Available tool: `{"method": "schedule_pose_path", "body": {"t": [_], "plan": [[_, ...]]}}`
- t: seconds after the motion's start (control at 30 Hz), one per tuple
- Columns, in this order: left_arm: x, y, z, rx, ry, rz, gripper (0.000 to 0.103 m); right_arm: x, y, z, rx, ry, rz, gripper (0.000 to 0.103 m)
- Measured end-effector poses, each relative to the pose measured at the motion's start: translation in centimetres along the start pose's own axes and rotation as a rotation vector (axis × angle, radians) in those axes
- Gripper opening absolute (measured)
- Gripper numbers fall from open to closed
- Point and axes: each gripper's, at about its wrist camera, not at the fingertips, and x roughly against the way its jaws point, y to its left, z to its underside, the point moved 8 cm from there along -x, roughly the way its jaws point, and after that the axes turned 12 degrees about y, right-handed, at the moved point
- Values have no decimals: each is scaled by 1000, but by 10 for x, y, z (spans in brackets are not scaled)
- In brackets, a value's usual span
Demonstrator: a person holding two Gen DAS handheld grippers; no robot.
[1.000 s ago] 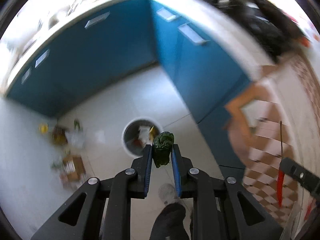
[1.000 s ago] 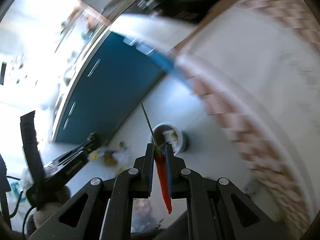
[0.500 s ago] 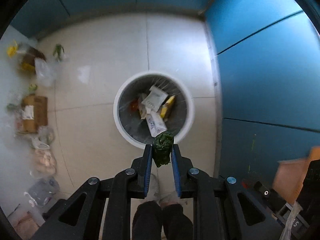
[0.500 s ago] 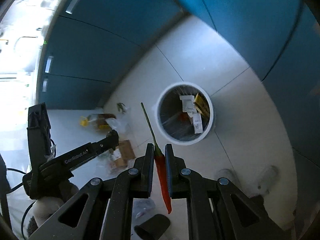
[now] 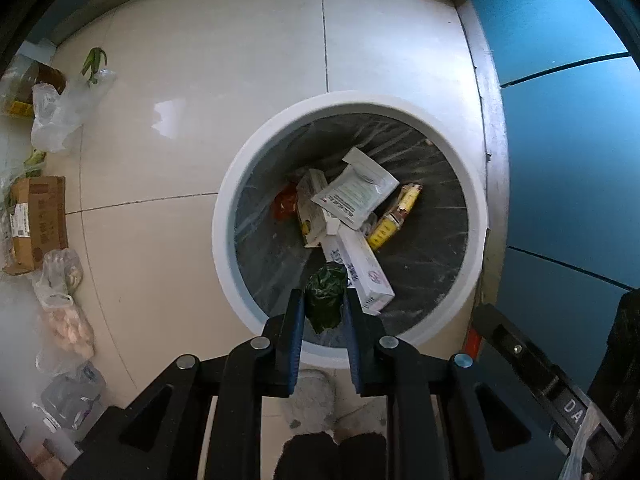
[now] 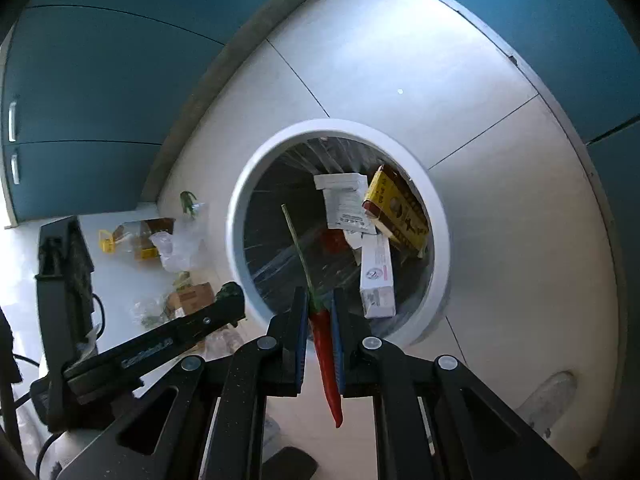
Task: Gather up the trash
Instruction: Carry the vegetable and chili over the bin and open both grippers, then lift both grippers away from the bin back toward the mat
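The left tongs (image 5: 323,312) point down over the near edge of the bin (image 5: 224,216) and squeeze a green wad (image 5: 325,296). The right tongs (image 6: 319,320) also point down at the bin's near edge and pinch a red chili (image 6: 326,356); its green stem (image 6: 298,248) sticks out over the bin. Inside the bin lie a long white box (image 5: 360,268), a white packet (image 5: 354,194), a yellow box (image 6: 400,208) and something red (image 5: 283,206). Left of the bin, bags (image 5: 60,112) and a brown box (image 5: 38,220) lie on the floor (image 5: 200,80).
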Motion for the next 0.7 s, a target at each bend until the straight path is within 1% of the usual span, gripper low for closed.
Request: {"method": "schedule_pose_path", "body": {"t": [0.07,0.13,0.2,0.23,0.27,0.3,0.33,0.37,0.4,0.43,0.5,0.53,0.57,0.6,0.67,0.7], "plan": [[4,4,-2,3,-17,-30,18,-6,-2,-5,8,2,13,12],[7,7,-1,1,-23,-44,19,-9,0,-6,18,22,12,12],[15,12,0,5,-42,-60,23,-9,1,-6,29,20,45,12],[18,13,2,2,-51,-68,32,-8,5,-5,42,22,52,12],[26,15,4,0,-68,-81,49,-8,7,-5,49,26,59,14],[29,18,7,2,-83,-92,59,-7,8,-4,57,26,78,17],[36,21,9,1,-101,-111,78,-6,10,-4,61,24,87,21],[47,26,14,7,-129,-145,86,-3,12,-3,67,17,98,31],[53,29,17,12,-149,-164,87,2,14,-1,71,11,108,41],[62,33,22,16,-167,-183,88,5,16,0,74,5,117,44],[74,39,30,22,-180,-203,102,17,22,5,103,-14,151,51],[81,42,35,28,-189,-215,103,24,25,8,119,-19,175,54],[87,44,39,30,-196,-226,103,29,28,10,135,-26,198,61],[94,45,45,32,-205,-238,103,37,32,14,158,-37,231,66],[108,47,56,35,-219,-256,103,52,37,21,190,-53,291,90],[116,47,63,37,-225,-263,103,61,40,27,208,-62,324,97]]}}
